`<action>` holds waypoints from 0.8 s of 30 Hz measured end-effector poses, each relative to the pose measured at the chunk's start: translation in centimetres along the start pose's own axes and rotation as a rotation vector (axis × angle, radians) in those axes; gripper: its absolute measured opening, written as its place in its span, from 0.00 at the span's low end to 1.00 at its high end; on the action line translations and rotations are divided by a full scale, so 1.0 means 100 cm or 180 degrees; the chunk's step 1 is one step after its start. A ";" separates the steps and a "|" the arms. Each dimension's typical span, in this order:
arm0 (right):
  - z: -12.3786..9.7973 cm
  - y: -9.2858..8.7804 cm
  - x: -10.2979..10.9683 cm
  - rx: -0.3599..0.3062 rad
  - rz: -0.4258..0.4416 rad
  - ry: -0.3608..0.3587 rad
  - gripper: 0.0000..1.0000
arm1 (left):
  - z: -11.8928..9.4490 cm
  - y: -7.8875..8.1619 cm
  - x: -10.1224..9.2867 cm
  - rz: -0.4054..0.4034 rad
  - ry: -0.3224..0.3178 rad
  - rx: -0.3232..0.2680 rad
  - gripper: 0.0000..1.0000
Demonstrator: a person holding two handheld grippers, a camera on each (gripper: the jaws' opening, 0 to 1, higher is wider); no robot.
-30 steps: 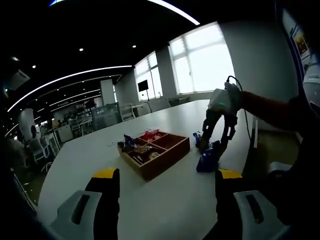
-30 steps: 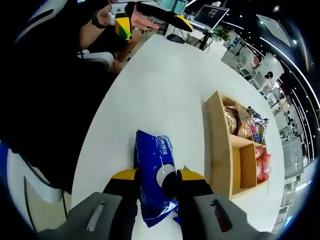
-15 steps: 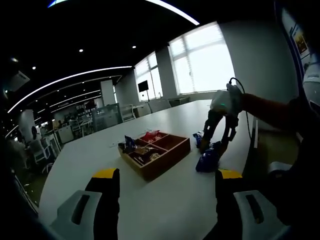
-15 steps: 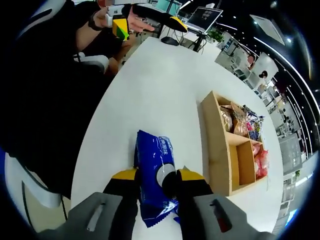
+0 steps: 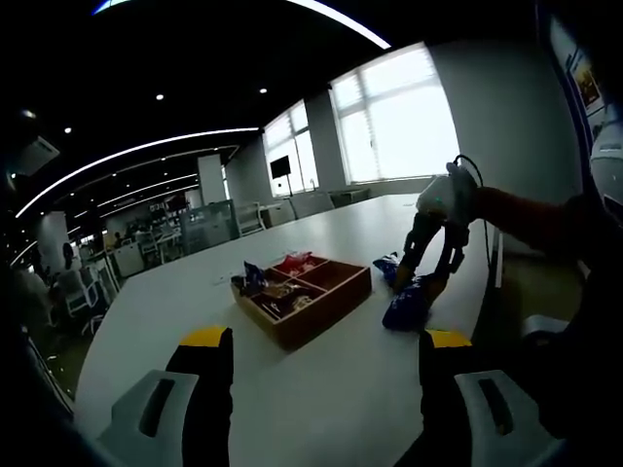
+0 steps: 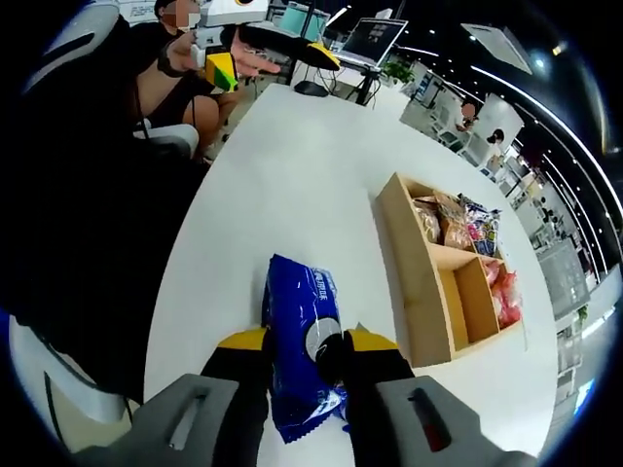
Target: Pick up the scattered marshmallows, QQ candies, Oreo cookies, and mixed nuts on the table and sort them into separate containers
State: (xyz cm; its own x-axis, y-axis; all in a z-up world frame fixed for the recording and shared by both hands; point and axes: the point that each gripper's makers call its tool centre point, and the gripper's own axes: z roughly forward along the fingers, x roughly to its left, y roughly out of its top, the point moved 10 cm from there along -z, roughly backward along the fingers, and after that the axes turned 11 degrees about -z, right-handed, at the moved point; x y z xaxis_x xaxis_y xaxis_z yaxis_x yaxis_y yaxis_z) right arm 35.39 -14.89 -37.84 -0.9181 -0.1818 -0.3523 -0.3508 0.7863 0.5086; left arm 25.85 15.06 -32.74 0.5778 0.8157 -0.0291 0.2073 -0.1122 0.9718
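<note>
In the right gripper view my right gripper (image 6: 306, 342) is shut on a blue Oreo packet (image 6: 297, 302), held above the white table (image 6: 292, 185). To its right stands a wooden divided tray (image 6: 409, 282) with mixed snack bags (image 6: 450, 224) in its far compartment and red packets (image 6: 503, 297) at its right side. The left gripper view shows the right gripper (image 5: 424, 280) carrying the blue packet (image 5: 404, 306) just right of the tray (image 5: 316, 309). My left gripper (image 5: 326, 341) hangs open over the table with nothing between its yellow-tipped fingers.
Another blue packet (image 5: 385, 265) lies on the table behind the tray. A seated person (image 6: 185, 68) at the table's far end holds a yellow-green object (image 6: 222, 70). A laptop (image 6: 375, 37) stands beyond. The table's edge (image 6: 185, 292) runs along the left.
The right gripper, still shut on the blue packet, has drifted slightly up and to the right in the left gripper view. The left gripper has stayed put.
</note>
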 end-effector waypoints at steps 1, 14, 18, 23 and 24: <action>0.000 -0.001 0.000 -0.0014 0.0023 -0.0019 0.25 | 0.000 0.000 0.000 -0.0004 -0.0004 -0.0004 0.82; -0.005 -0.012 0.002 -0.0290 0.0425 -0.0222 0.25 | -0.001 -0.001 0.001 -0.0016 0.0003 0.0002 0.82; -0.008 -0.016 0.001 -0.0344 0.0520 -0.0268 0.25 | -0.001 -0.002 0.001 -0.0013 0.0004 0.0005 0.82; -0.012 -0.016 0.002 -0.0526 0.0647 -0.0317 0.25 | -0.001 -0.002 0.001 -0.0010 0.0006 0.0011 0.82; -0.012 -0.016 0.002 -0.0548 0.0653 -0.0333 0.25 | -0.001 -0.001 0.001 -0.0008 0.0004 0.0010 0.82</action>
State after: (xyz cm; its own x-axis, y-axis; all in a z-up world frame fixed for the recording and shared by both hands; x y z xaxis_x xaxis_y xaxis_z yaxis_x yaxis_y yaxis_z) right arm 35.54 -16.91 -37.82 -0.9522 0.0396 -0.3029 -0.1942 0.6868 0.7004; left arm 25.83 15.17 -32.85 0.5762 0.8167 -0.0312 0.2112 -0.1118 0.9710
